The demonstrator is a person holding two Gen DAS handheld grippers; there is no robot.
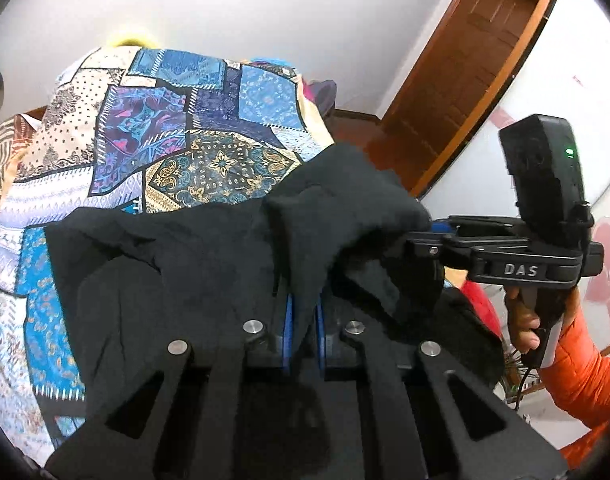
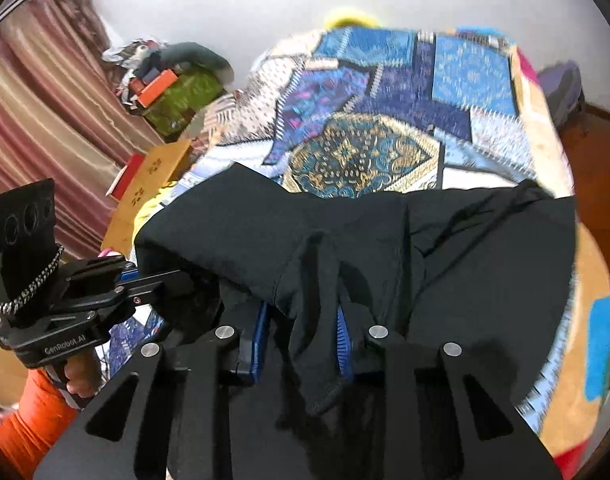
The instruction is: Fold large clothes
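**Both tongs biting the black cloth, fold barely begun**

Tongs first: your left gripper (image 1: pixel 303 316) is pressing its blue pads together on a ridge of the large black knit garment (image 1: pixel 209 264), and your right gripper (image 2: pixel 303 330) is pinching another hemmed fold of that same garment (image 2: pixel 465 264), jaws part-way closed around the cloth. You are lifting both pinched edges while the rest is lying rumpled on the near end of the bed. By my judgement you are only starting; no tidy fold is showing, and the smoothing and halving are all remaining.

You are working over a blue, cream and gold patchwork bedspread (image 1: pixel 209 128). A brown wooden door (image 1: pixel 477 64) is standing beyond, striped pink curtains (image 2: pixel 45 92) are hanging beside the bed, and your orange padded sleeve (image 1: pixel 585 372) is showing.
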